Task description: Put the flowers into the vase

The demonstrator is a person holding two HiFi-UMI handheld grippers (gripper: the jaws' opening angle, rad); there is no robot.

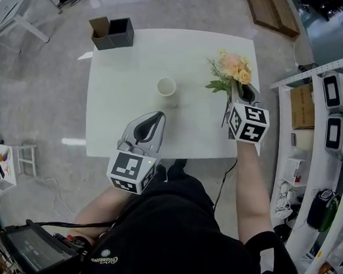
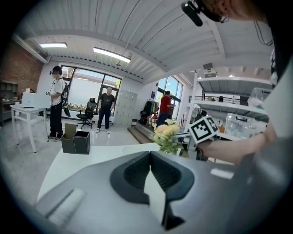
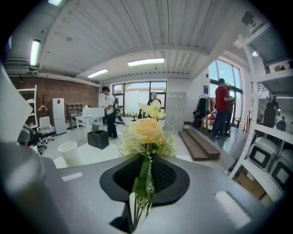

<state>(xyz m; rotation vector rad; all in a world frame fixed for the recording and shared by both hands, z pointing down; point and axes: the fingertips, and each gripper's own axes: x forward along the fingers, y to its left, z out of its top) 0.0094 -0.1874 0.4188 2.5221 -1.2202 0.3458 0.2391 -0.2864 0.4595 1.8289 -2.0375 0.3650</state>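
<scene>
Left gripper (image 1: 156, 117) sits low at centre frame, jaws together, nothing between them. Right gripper (image 1: 245, 91) is at centre right, forearm (image 1: 250, 187) stretched forward, jaws pinched on the flower stems (image 3: 143, 183).

White table (image 1: 121, 100) with vase (image 1: 166, 87), perhaps black boxes (image 1: 113, 33).
</scene>
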